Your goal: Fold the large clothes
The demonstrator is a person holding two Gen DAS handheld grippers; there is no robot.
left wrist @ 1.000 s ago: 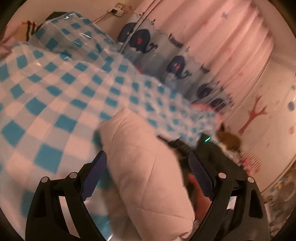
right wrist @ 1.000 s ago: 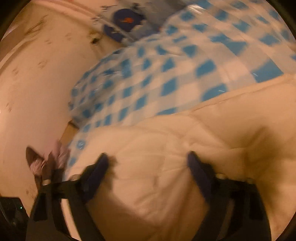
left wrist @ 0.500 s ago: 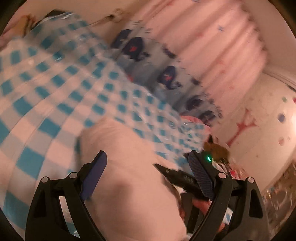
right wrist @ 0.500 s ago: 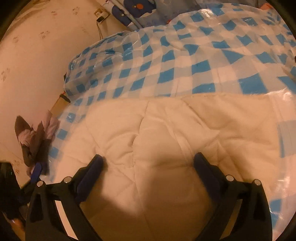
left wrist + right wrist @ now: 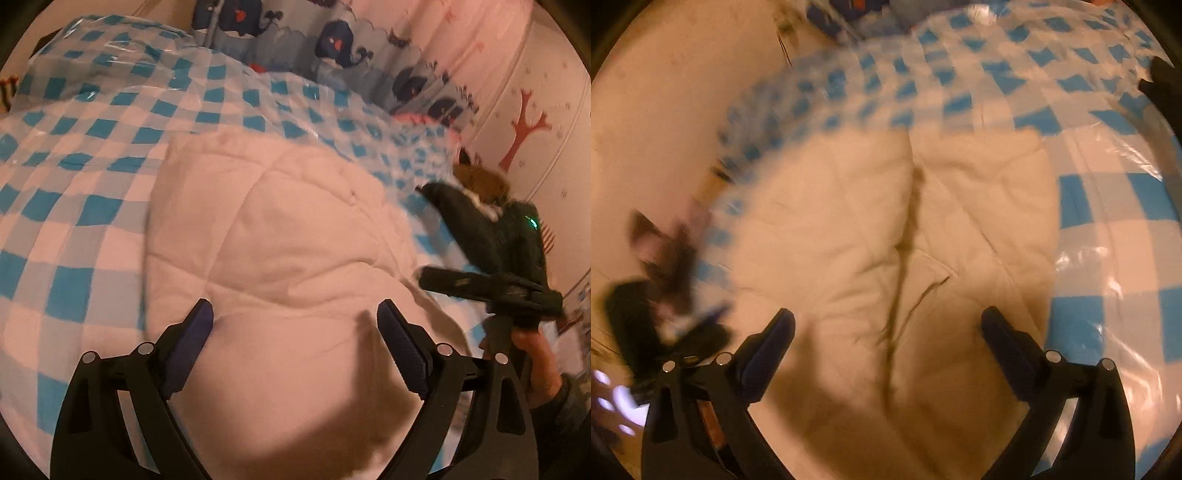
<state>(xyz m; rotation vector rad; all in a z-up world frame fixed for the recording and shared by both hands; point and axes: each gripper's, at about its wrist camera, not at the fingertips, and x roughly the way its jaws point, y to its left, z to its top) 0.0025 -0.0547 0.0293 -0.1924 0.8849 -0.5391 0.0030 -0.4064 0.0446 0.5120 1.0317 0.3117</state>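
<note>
A white quilted garment lies bundled on a bed with a blue-and-white checked cover. My left gripper hovers open over the garment's near part, nothing pinched between its fingers. In the right wrist view the same garment shows a deep crease down its middle. My right gripper stands above it with its jaws opening wide and not pressing on the cloth. The left wrist view also shows my right gripper at the garment's right edge, held by a hand.
A whale-print curtain and pink drapes hang behind the bed. A wall with a red tree sticker is to the right. A dark crumpled cloth lies at the bed's left edge, blurred. The cover is glossy plastic.
The right gripper's jaws spread wider and it lifted back off the garment. The left gripper swung over the white garment, which now fills its view.
</note>
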